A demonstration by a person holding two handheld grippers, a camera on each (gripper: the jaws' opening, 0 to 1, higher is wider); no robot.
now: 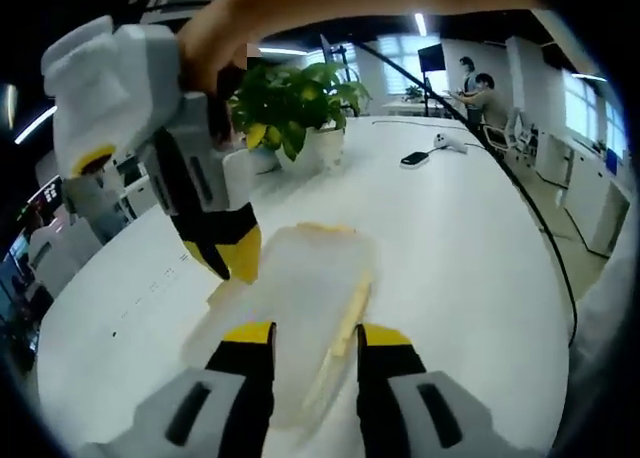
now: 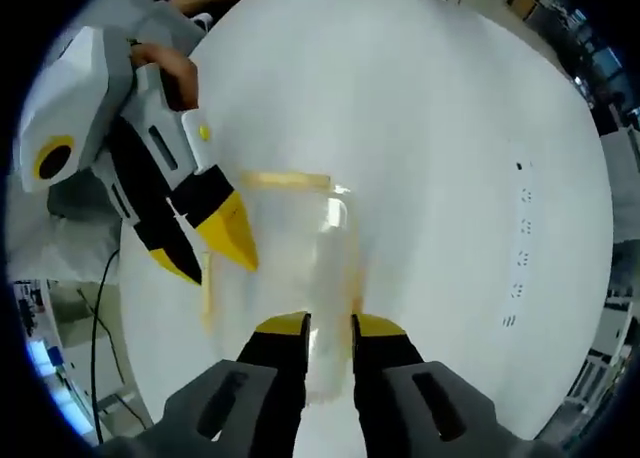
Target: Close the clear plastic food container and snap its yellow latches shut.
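Note:
The clear plastic food container (image 1: 300,308) lies on the white table (image 1: 460,258), blurred, with yellow latches along its edges (image 1: 352,313). My left gripper (image 1: 318,335) has its jaws apart, one on each side of the container's near end. My right gripper (image 1: 222,258) comes down from the upper left, held by a hand, with its tips at the container's left edge. In the right gripper view the container (image 2: 290,248) runs up from between my right gripper's (image 2: 330,325) nearly closed jaws, and its near edge sits in the narrow gap. There the left gripper (image 2: 212,248) straddles the container's left side.
A potted plant (image 1: 295,108) stands on the table behind the container. A dark phone (image 1: 414,159) and a white device (image 1: 450,141) lie farther back. People stand at the far end of the room (image 1: 475,88). The table edge (image 2: 590,308) curves on the right.

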